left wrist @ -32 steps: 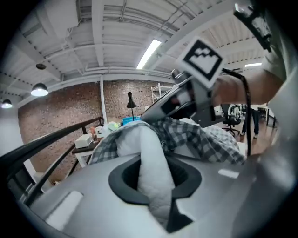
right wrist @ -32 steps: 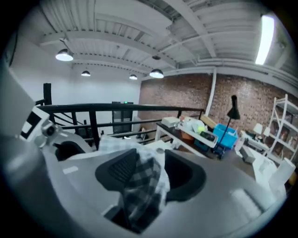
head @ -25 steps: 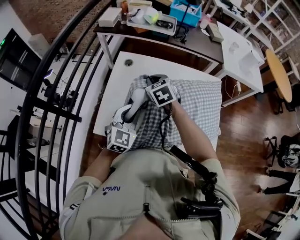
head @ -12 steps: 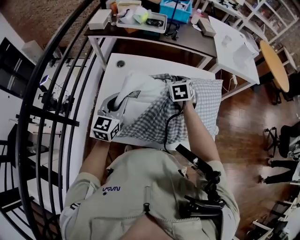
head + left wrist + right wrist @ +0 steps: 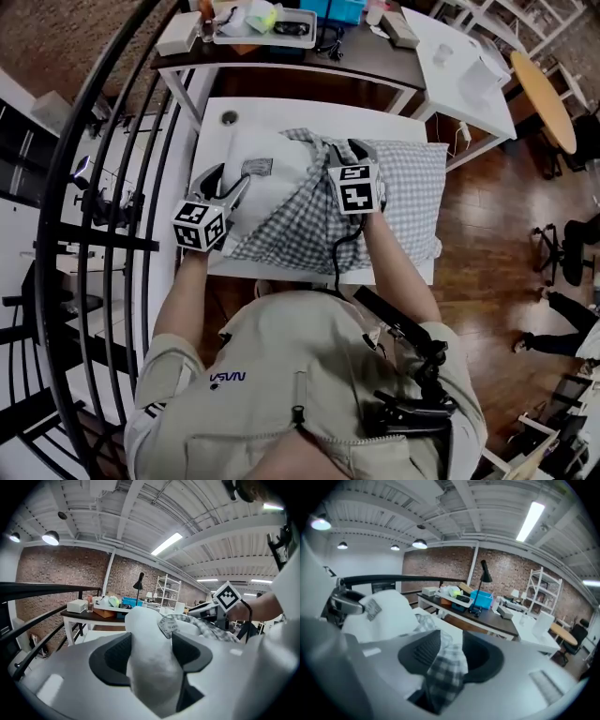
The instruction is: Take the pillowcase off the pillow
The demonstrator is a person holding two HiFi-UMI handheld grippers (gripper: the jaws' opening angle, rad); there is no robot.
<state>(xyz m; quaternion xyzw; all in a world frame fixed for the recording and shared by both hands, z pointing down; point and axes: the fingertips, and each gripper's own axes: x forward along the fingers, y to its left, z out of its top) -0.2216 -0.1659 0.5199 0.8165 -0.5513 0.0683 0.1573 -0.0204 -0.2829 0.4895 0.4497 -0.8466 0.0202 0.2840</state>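
The white pillow (image 5: 272,178) lies on the white table (image 5: 300,111), its left half bare. The grey checked pillowcase (image 5: 309,220) still covers its right half. My left gripper (image 5: 225,183) is at the pillow's left corner. Its jaws are opening, and the pillow corner (image 5: 150,639) fills the gap between them without looking pinched. My right gripper (image 5: 347,150) is at the case's bunched open edge. Its jaws are opening too, and a fold of checked cloth (image 5: 447,665) hangs loose between them. The right gripper view shows the bare pillow (image 5: 389,609) to the left.
A black curved railing (image 5: 112,187) runs close along the table's left side. Behind the table stands a dark desk (image 5: 375,66) with a tray (image 5: 262,23) and small items. A white table (image 5: 469,75) and a round wooden table (image 5: 548,89) stand at the back right.
The grippers have drawn apart: the left one moved left with the pillow and bared its white half, while the right one held the case. Both pairs of jaws now stand wider.
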